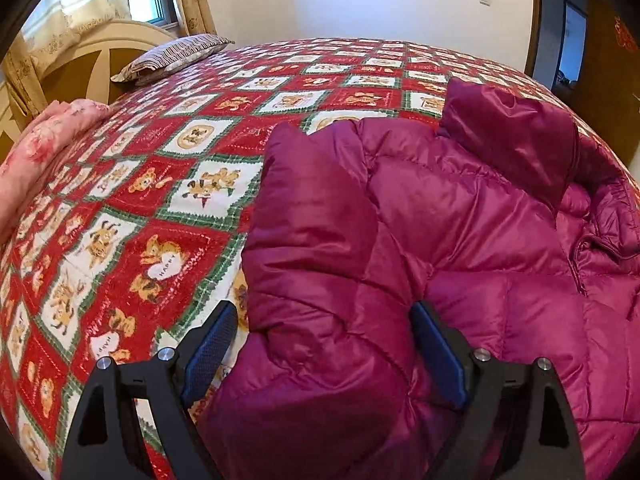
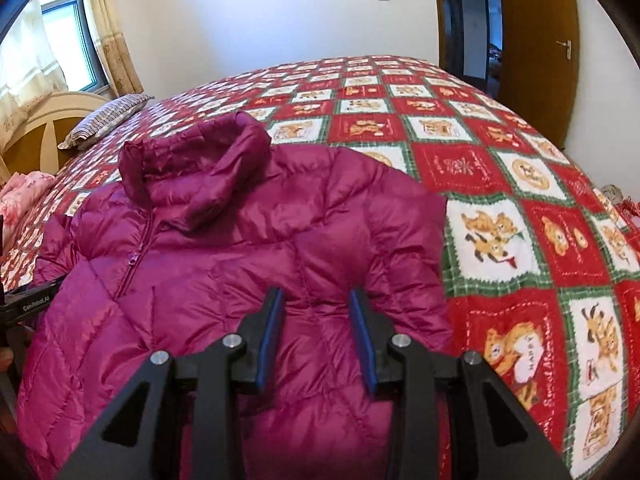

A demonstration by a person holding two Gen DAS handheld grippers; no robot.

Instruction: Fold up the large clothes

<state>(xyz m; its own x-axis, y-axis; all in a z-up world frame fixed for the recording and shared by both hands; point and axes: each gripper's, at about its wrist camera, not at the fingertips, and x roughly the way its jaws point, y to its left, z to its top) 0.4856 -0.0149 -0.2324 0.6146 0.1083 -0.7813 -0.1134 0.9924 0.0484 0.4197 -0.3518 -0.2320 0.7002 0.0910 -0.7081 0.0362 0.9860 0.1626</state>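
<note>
A magenta quilted puffer jacket [image 1: 460, 216] lies front-up on the bed, zipped, collar standing at the far end; it also shows in the right wrist view [image 2: 240, 232]. One sleeve [image 1: 316, 240] lies folded up over the jacket's left side. My left gripper [image 1: 324, 320] is open, its jaws wide on either side of that sleeve's lower part. My right gripper [image 2: 316, 300] is open just above the jacket's right side, with jacket fabric showing between the blue pads [image 2: 272, 332]. Whether the pads touch fabric I cannot tell.
The bed is covered by a red, green and white bear-print quilt [image 2: 500, 184]. A striped pillow [image 1: 176, 56] and a pink folded blanket [image 1: 48, 144] lie by the headboard at left. A wooden door [image 2: 536, 48] stands beyond the bed at right.
</note>
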